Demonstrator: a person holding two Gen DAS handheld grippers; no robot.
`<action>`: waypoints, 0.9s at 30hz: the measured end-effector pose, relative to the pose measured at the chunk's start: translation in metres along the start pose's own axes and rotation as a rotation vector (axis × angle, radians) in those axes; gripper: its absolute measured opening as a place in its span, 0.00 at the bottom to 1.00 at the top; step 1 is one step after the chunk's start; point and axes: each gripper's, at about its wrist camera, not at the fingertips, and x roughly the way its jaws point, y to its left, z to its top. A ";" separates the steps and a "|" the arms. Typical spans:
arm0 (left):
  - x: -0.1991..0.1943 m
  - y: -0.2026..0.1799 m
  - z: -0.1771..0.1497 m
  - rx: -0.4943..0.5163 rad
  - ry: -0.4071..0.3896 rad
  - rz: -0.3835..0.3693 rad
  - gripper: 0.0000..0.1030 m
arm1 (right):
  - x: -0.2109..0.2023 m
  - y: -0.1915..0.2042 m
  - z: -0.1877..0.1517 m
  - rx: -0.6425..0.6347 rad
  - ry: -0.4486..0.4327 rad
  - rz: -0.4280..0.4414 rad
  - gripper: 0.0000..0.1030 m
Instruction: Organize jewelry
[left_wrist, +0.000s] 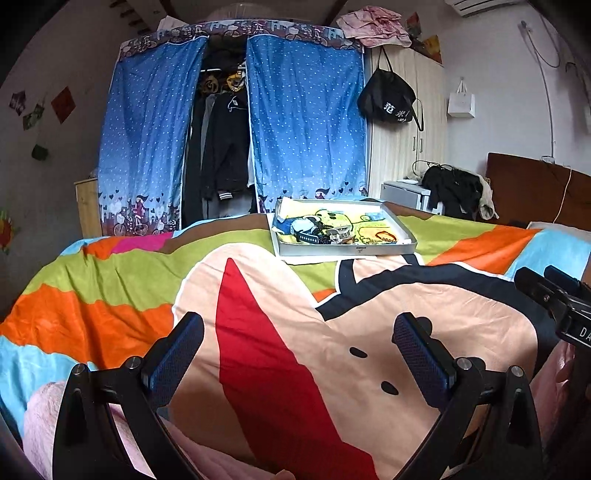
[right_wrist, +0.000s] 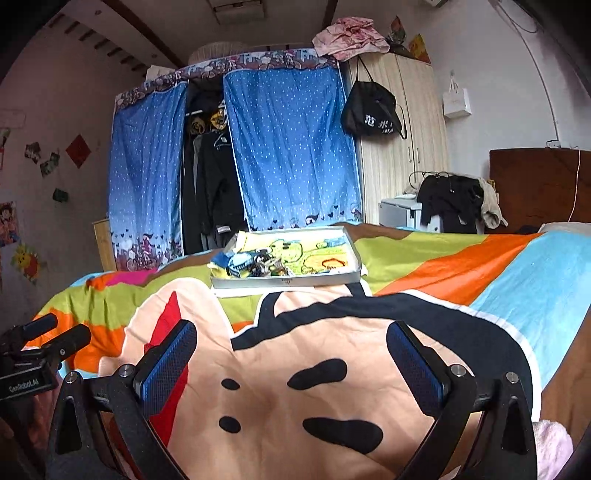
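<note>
A shallow silver tray (left_wrist: 347, 250) lies on the far side of the bed, lined with a yellow cartoon cloth. A tangle of jewelry (left_wrist: 332, 232) lies along its near edge: a blue strap watch, dark beads, chains, a red bracelet. The tray also shows in the right wrist view (right_wrist: 284, 282), with the jewelry (right_wrist: 258, 267) at its near left. My left gripper (left_wrist: 299, 325) is open and empty, low over the bedspread, well short of the tray. My right gripper (right_wrist: 291, 332) is open and empty, also short of the tray.
The bed carries a bright cartoon bedspread (left_wrist: 110, 291). A blue curtain wardrobe (left_wrist: 236, 125) stands behind the bed, a wooden wardrobe (left_wrist: 406, 122) with a black bag to its right. A wooden headboard (left_wrist: 535, 188) is at the right.
</note>
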 end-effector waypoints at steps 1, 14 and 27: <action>0.000 -0.001 -0.001 0.001 0.002 0.001 0.98 | 0.000 0.001 -0.001 -0.005 0.004 -0.003 1.00; -0.001 0.012 -0.003 -0.052 0.018 0.006 0.98 | 0.002 0.010 -0.006 -0.064 0.031 -0.014 1.00; -0.001 0.012 -0.003 -0.052 0.018 0.005 0.98 | 0.007 0.007 -0.007 -0.048 0.045 -0.017 1.00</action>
